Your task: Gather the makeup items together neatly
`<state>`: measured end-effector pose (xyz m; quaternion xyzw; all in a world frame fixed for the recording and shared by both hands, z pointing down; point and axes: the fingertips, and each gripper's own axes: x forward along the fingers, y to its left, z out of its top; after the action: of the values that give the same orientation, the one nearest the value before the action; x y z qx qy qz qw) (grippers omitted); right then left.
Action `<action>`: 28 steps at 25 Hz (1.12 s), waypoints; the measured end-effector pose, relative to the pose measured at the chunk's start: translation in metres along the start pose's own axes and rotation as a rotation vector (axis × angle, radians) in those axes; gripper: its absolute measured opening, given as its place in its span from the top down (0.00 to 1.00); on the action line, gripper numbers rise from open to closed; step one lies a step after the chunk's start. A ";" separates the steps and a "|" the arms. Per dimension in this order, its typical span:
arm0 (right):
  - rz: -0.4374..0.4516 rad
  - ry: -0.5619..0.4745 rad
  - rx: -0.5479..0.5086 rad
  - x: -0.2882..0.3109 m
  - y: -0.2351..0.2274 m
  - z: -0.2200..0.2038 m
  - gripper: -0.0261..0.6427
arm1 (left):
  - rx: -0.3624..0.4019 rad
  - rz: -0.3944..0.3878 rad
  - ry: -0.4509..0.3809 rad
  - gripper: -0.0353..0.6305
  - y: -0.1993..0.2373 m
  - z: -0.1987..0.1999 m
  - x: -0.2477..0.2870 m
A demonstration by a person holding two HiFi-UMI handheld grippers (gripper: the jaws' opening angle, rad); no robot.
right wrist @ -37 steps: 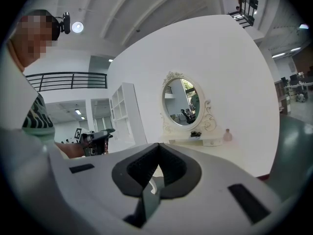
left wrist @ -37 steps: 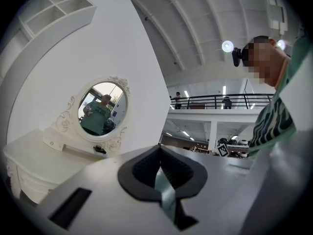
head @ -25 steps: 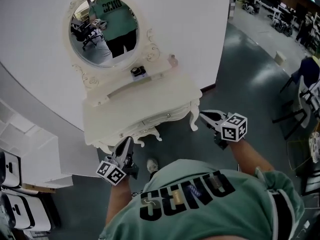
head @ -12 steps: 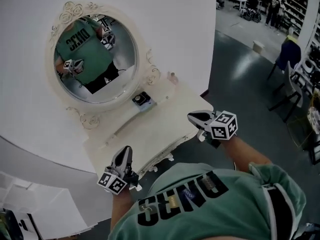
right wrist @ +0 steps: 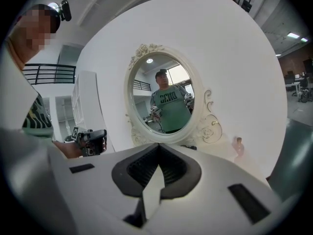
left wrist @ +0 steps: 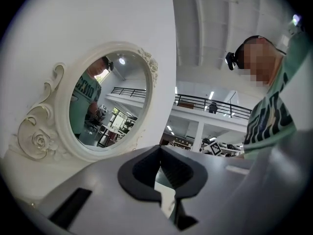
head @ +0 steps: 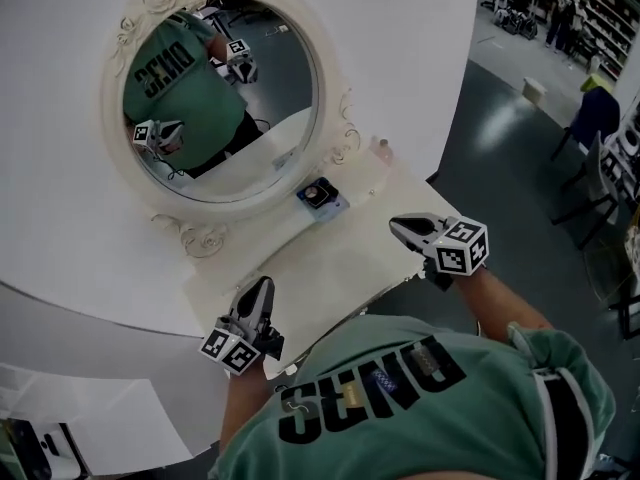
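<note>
A cream dressing table [head: 330, 268] with an oval mirror [head: 215, 78] stands against the white wall. On its raised back ledge lie a small dark square compact [head: 320, 196] with a pink centre and, further right, a small pink bottle [head: 383, 151]. The bottle [right wrist: 238, 144] also shows in the right gripper view, at the right of the mirror's base. My left gripper [head: 262, 286] hangs over the table's front left edge, shut and empty. At the front right corner my right gripper [head: 397, 225] is also shut and empty. Both grippers are well short of the items.
The mirror [right wrist: 161, 99] reflects the person in a green shirt and both grippers. Grey floor with chairs [head: 600, 158] lies to the right. A white shelf unit [head: 40, 448] stands at the lower left.
The person has stepped up to the dressing table. The table and mirror have grown larger in view, and both grippers, once over the floor in front, now hang over the tabletop's front edge.
</note>
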<state>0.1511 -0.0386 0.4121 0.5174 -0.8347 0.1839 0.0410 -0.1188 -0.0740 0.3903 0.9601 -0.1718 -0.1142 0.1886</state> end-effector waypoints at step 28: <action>0.259 0.404 -0.339 0.287 -0.116 -0.056 0.66 | -0.009 0.311 -0.011 0.93 0.080 -0.051 0.085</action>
<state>0.1137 -0.3089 0.5691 0.3452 -0.8876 0.1449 0.2685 -0.0496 -0.1591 0.4551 0.9205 -0.3189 -0.0894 0.2073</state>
